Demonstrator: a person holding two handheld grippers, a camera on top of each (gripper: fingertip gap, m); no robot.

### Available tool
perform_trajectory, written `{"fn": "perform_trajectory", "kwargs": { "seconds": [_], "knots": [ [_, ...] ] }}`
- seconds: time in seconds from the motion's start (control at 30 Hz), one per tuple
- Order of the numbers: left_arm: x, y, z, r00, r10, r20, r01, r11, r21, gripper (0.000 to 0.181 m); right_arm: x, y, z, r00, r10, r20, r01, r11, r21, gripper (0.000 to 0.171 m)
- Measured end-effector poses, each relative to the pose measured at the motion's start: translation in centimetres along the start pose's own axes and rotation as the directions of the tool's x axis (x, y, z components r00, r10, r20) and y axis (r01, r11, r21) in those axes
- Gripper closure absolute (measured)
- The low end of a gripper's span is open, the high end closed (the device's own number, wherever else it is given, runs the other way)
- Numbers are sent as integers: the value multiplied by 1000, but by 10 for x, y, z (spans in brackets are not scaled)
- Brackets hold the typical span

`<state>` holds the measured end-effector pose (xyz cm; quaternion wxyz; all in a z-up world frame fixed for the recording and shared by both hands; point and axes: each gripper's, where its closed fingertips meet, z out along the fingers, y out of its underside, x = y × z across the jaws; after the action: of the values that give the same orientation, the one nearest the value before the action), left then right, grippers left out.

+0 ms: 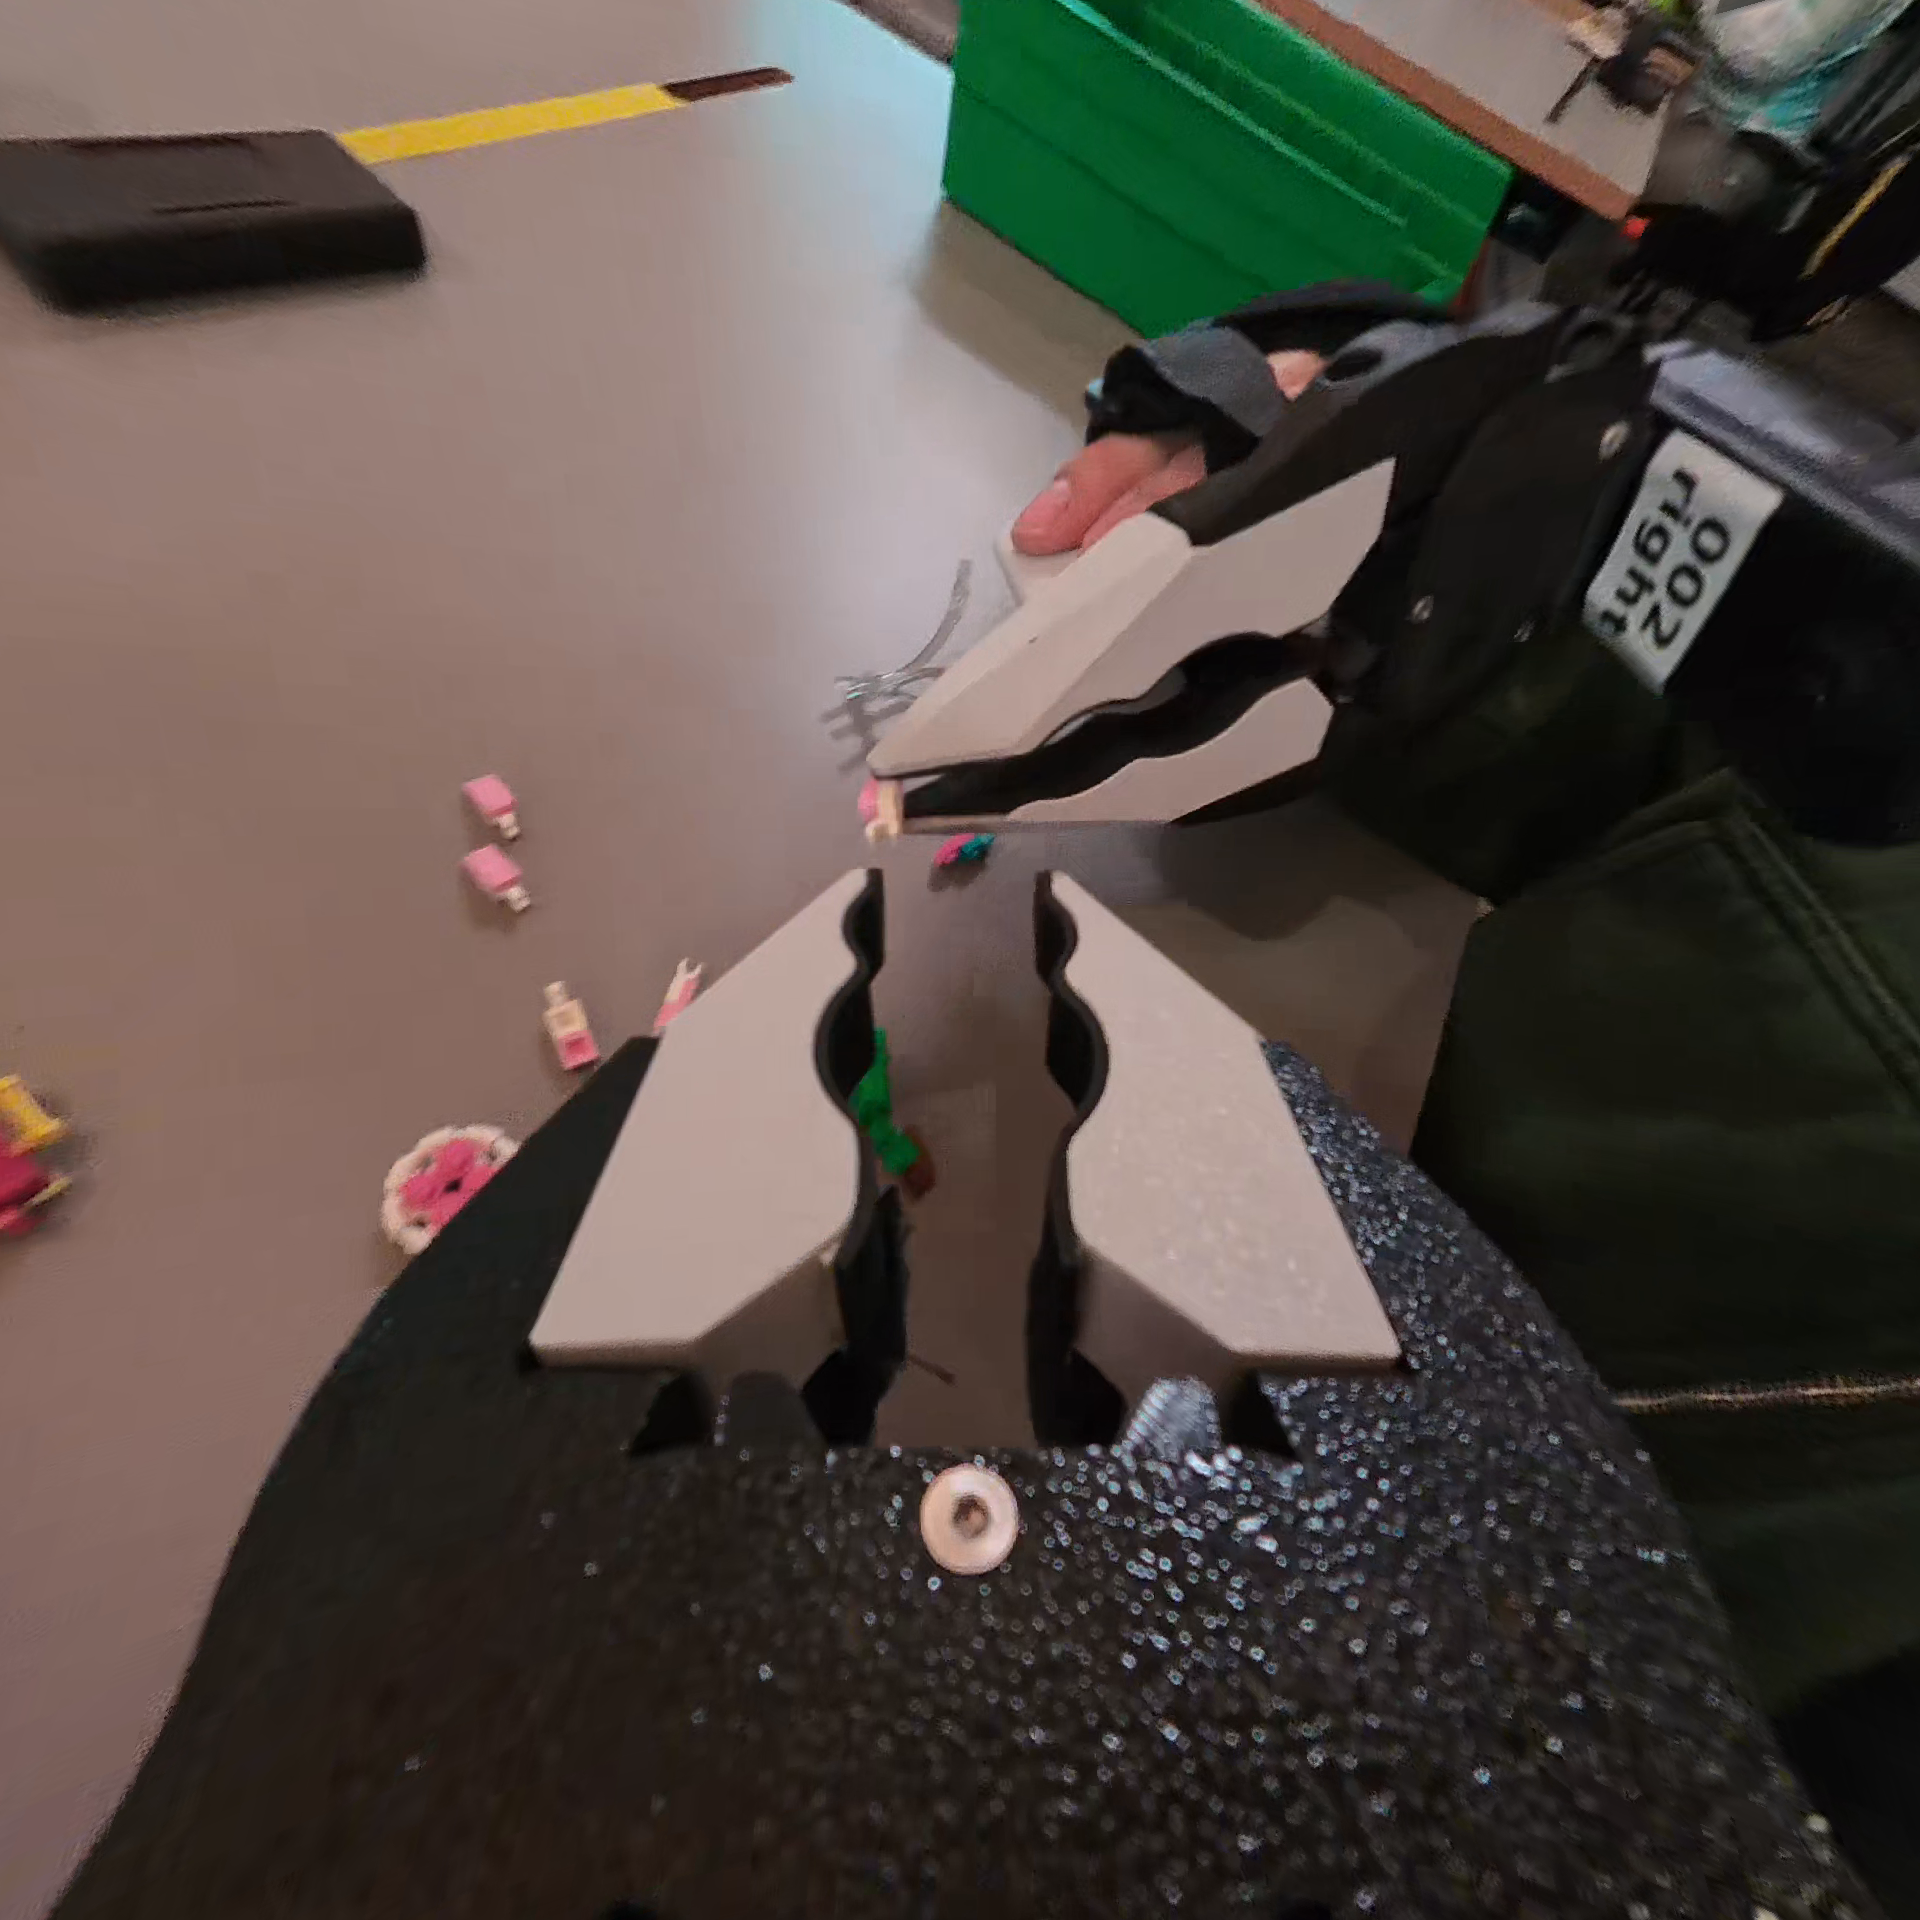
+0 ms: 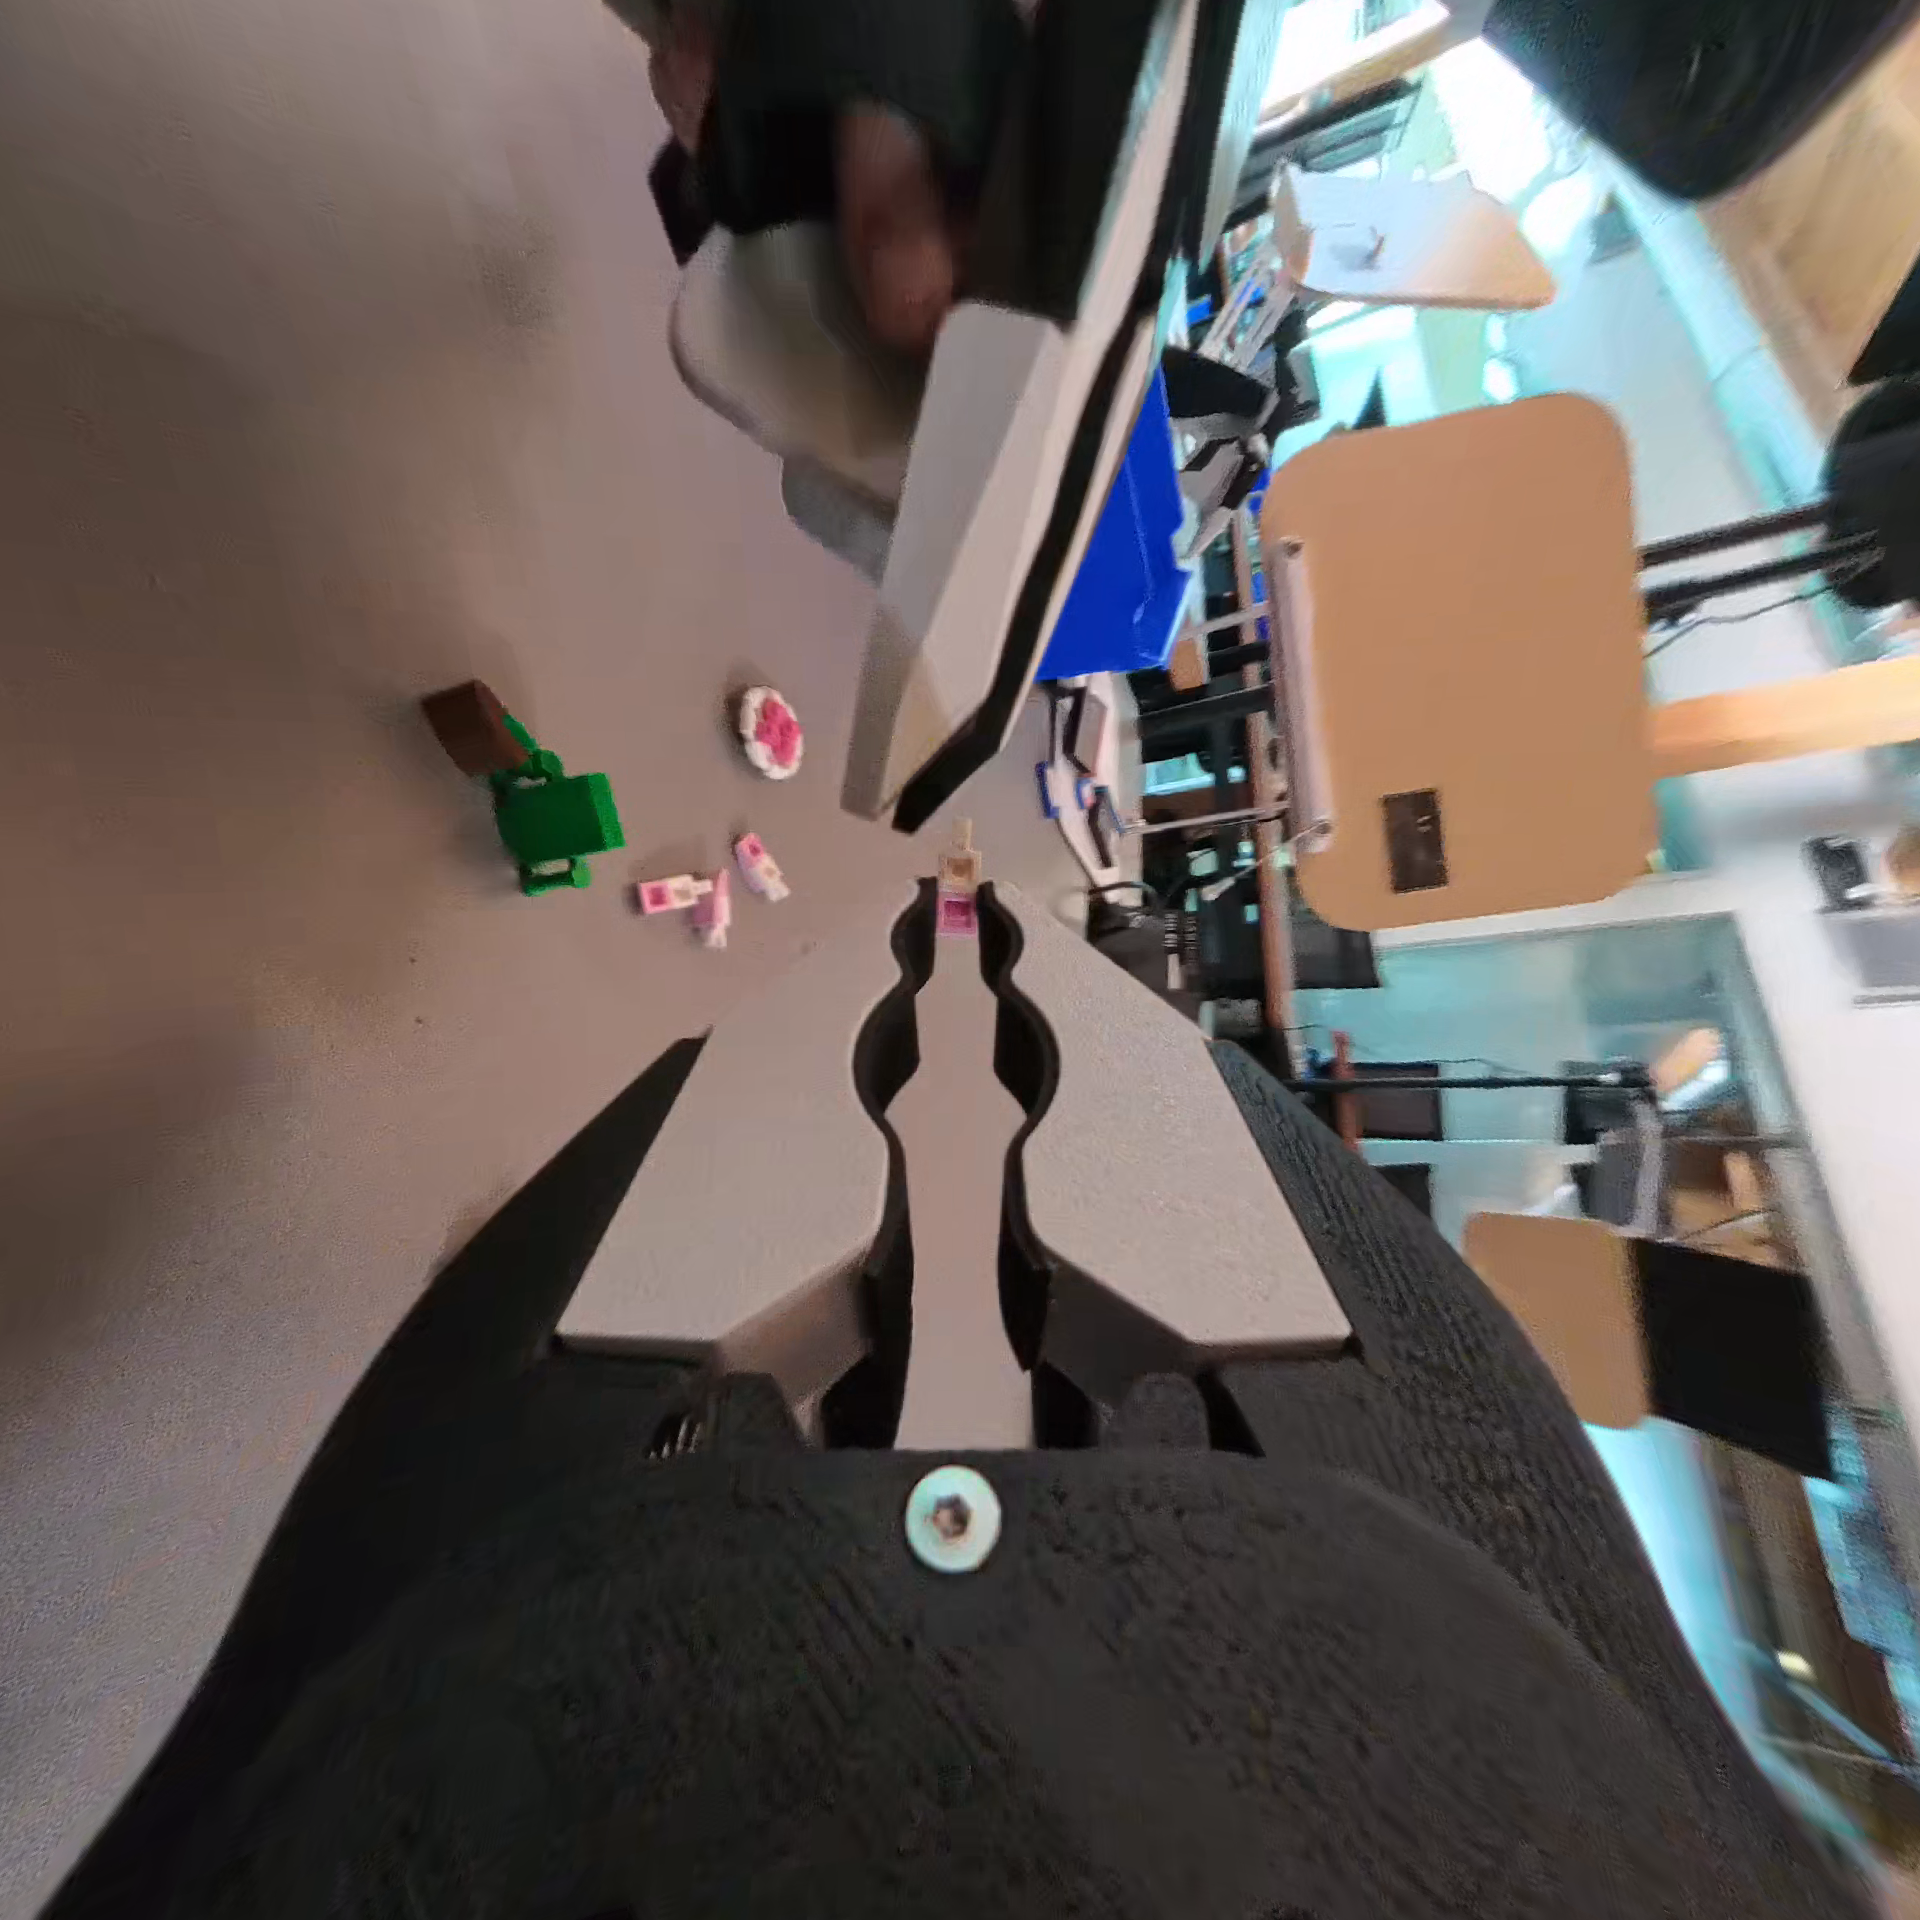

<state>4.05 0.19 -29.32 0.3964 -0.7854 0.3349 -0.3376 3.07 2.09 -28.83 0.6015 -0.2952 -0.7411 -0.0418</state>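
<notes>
The right tongs [image 2: 956,883] are pinched on a small pink and cream toy brick piece [image 2: 956,896], which sticks out past their tips, lifted above the grey desk [image 2: 260,520]. In the left wrist view the same right tongs [image 1: 891,800] come in from the right, held by a person's hand [image 1: 1132,457] in a dark fingerless glove, with the pink and cream piece [image 1: 878,808] at their tips.

The left tongs [image 1: 958,894] hold nothing and stand moderately parted, hanging over the desk [image 1: 623,468] just below the right pair's tips. Between their fingers, down on the desk, shows a green toy brick build [image 1: 881,1112] with a brown end. A tiny pink and teal piece [image 1: 961,849] lies on the desk just beyond their tips.

To the left lie several small pink brick pieces: two close together [image 1: 494,840], and another [image 1: 569,1027] nearer the left tongs. A round white plate with pink studs [image 1: 442,1184] lies partly hidden by the left tongs' black body. Thin silvery wire bits [image 1: 894,675] lie behind the right tongs.

Farther off on the desk are a black flat pad [image 1: 197,213], a strip of yellow tape [image 1: 509,123] and a green bin [image 1: 1195,156].

In the right wrist view the green build [image 2: 551,821] lies on its side, the studded plate [image 2: 772,732] is near it, and three pink pieces [image 2: 712,883] lie between them and the right tongs.
</notes>
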Motion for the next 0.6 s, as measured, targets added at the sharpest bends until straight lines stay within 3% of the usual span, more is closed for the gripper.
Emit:
{"fn": "perform_trajectory", "kwargs": {
  "seconds": [0.2,0.33,0.5,0.6],
  "knots": [
    [-1,-13,2,999,12,36,-14,998,59,178,11,-3,-8,985,-139,-104,136,990,-35,165],
    [-8,-21,-2,997,-34,73,26,994,109,169,15,-7,-10,965,-210,-156,205,978,-48,165],
    [6,-29,-6,974,-187,-126,207,964,169,177,24,-12,-16,923,-294,-249,288,956,-61,165],
    [15,-39,-14,893,-307,-330,385,900,206,176,32,-16,-23,889,-335,-311,332,941,-66,165]
  ]
}}
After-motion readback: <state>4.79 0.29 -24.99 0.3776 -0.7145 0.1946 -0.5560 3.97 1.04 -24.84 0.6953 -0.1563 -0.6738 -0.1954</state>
